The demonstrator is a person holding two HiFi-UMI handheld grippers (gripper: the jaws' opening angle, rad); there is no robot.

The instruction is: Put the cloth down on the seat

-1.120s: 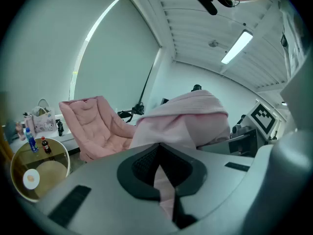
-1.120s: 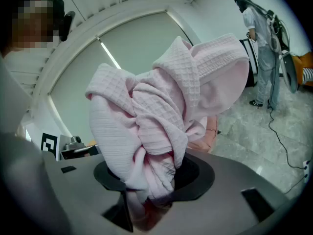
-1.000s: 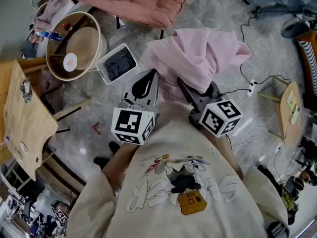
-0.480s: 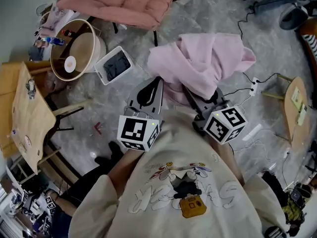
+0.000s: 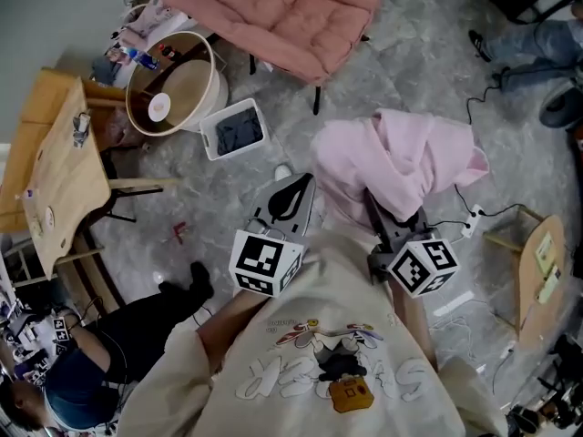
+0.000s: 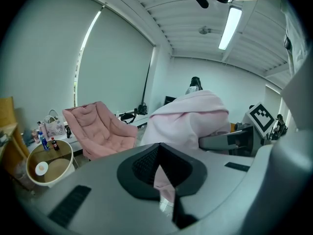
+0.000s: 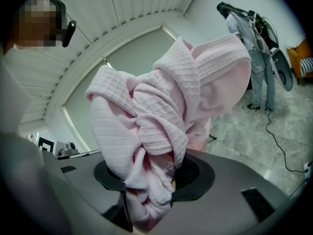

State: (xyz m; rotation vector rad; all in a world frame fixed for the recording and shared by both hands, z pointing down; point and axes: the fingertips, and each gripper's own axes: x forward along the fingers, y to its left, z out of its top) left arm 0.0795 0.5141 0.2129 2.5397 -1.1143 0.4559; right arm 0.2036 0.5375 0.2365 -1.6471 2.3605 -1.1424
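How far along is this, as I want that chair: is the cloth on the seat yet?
Done: the pink cloth is picked up, bunched in the right gripper, with a fold in the left gripper. In hand: it hangs above the floor, short of the chair. Left: reaching the pink chair seat, bare, and letting go.

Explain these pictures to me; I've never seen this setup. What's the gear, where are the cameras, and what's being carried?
No robot here: a person holds a hand tool with a claw in each hand. One picture looks down from their head; the other two look along each claw. The right claw is clamped on a bunched pink cloth; the left claw seems to pinch its thin edge. Ahead on the grey floor stands a pink cushioned chair, cloth not yet on it.
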